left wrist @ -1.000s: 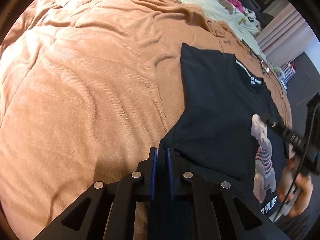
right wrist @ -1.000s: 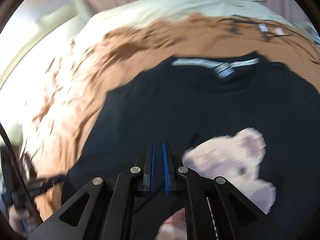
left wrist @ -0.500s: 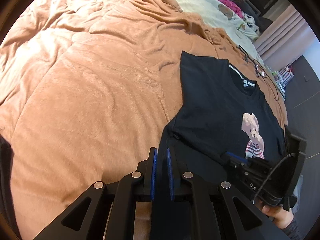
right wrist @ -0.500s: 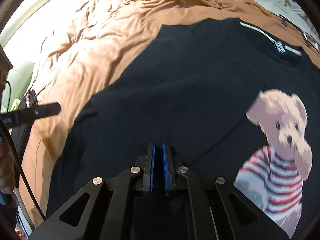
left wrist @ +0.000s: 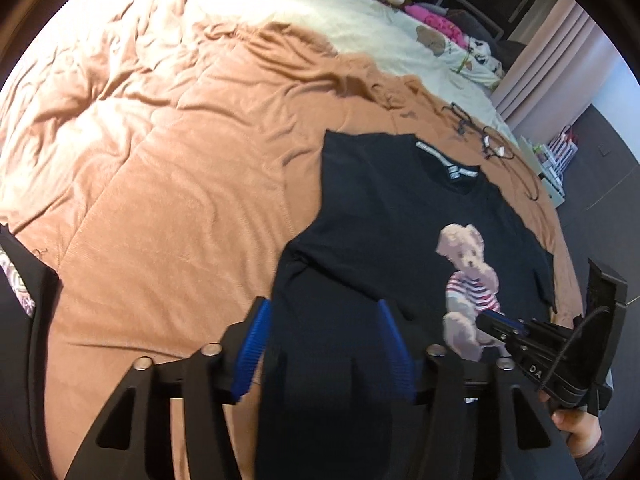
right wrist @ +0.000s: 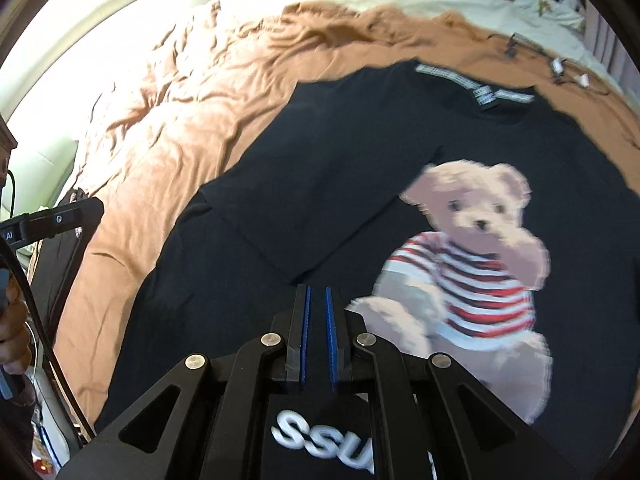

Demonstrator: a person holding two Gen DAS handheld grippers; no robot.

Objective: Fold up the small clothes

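T-shirt [left wrist: 384, 216] flat on blanket [left wrist: 160, 168]; collar away from grippers; long axis collar-to-hem

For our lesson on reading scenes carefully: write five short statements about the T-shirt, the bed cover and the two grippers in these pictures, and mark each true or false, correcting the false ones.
1. The black T-shirt lies on an orange-brown bed cover. True.
2. The bear print wears a plain green top. False: its top is striped red, white and dark.
3. The left gripper has its jaws spread wide. True.
4. The right gripper is the one standing wide open. False: its jaws are close together, with only a narrow gap.
5. The shirt's left sleeve is folded in over the body. True.
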